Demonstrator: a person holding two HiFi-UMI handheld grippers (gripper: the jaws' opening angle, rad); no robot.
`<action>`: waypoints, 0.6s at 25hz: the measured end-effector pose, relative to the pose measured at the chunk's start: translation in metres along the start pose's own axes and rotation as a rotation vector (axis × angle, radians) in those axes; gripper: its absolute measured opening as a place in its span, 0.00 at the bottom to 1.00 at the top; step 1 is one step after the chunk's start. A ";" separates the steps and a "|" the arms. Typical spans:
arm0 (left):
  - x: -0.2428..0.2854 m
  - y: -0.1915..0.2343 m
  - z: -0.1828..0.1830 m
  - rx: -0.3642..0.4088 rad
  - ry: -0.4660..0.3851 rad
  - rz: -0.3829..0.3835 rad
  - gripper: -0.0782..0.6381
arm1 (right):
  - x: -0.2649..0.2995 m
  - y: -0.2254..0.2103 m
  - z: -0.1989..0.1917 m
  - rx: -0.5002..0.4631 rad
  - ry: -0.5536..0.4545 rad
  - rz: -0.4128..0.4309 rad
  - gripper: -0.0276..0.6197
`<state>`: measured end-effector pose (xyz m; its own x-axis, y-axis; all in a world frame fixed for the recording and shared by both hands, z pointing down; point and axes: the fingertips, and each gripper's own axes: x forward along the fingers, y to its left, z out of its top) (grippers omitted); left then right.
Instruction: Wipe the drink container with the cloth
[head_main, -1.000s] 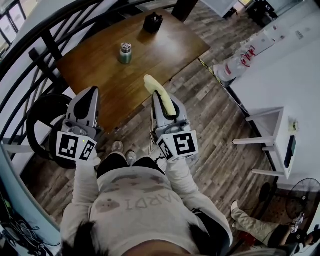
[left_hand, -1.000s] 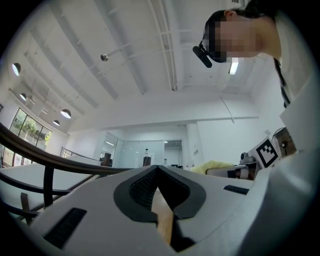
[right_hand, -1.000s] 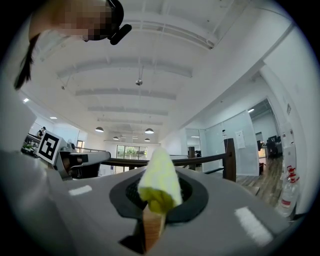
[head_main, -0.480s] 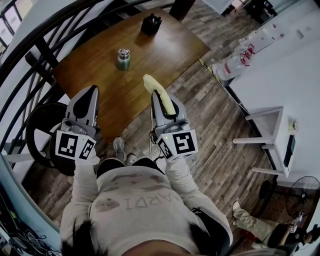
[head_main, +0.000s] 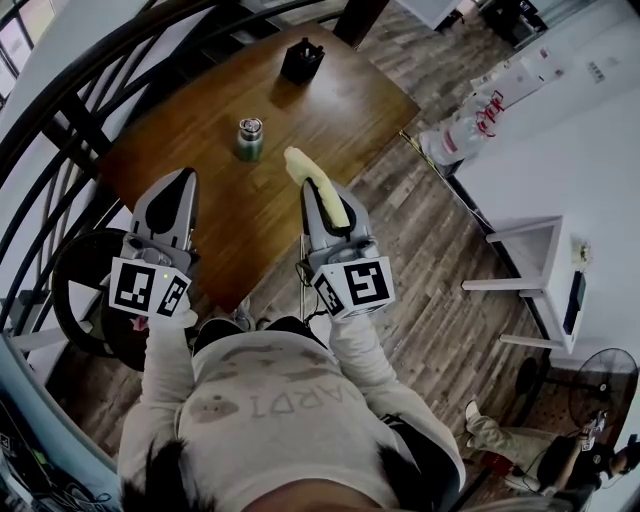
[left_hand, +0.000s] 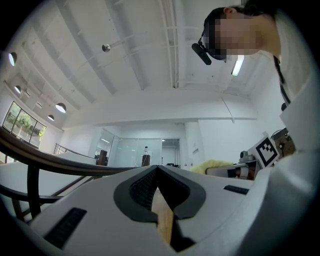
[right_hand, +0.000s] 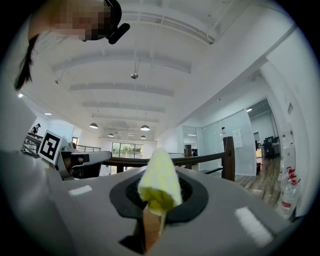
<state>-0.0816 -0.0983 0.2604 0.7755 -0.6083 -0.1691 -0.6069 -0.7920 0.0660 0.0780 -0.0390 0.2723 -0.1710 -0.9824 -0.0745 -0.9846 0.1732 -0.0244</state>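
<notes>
A small green drink container (head_main: 249, 138) with a silver lid stands upright on the wooden table (head_main: 330, 100). My right gripper (head_main: 305, 172) is shut on a folded yellow cloth (head_main: 318, 185), whose end sticks out past the jaws (right_hand: 159, 181), a short way to the right of the container and nearer me. My left gripper (head_main: 180, 180) hovers over the table's near left part, jaws shut with nothing between them (left_hand: 156, 172). Both gripper views tilt up at the ceiling and do not show the container.
A black box (head_main: 302, 60) sits at the table's far side. A curved black railing (head_main: 80, 90) runs along the left. White furniture (head_main: 540, 270) and a bottle (head_main: 460, 135) stand on the plank floor at the right. A black round chair (head_main: 85, 285) is at my left.
Both grippers have edged forward toward the table, the cloth's tip now closer to the container. The jaws have kept their state.
</notes>
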 end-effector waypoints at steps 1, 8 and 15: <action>0.002 0.005 -0.002 0.000 0.002 -0.004 0.12 | 0.005 0.000 -0.001 -0.001 0.002 -0.002 0.12; 0.017 0.034 -0.023 0.002 0.035 -0.037 0.12 | 0.036 0.004 -0.021 -0.001 0.044 -0.007 0.12; 0.036 0.048 -0.049 -0.023 0.082 -0.047 0.12 | 0.056 -0.007 -0.050 0.020 0.099 0.000 0.12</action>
<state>-0.0743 -0.1602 0.3055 0.8150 -0.5722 -0.0914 -0.5664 -0.8200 0.0825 0.0731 -0.0982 0.3180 -0.1749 -0.9843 0.0239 -0.9838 0.1738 -0.0444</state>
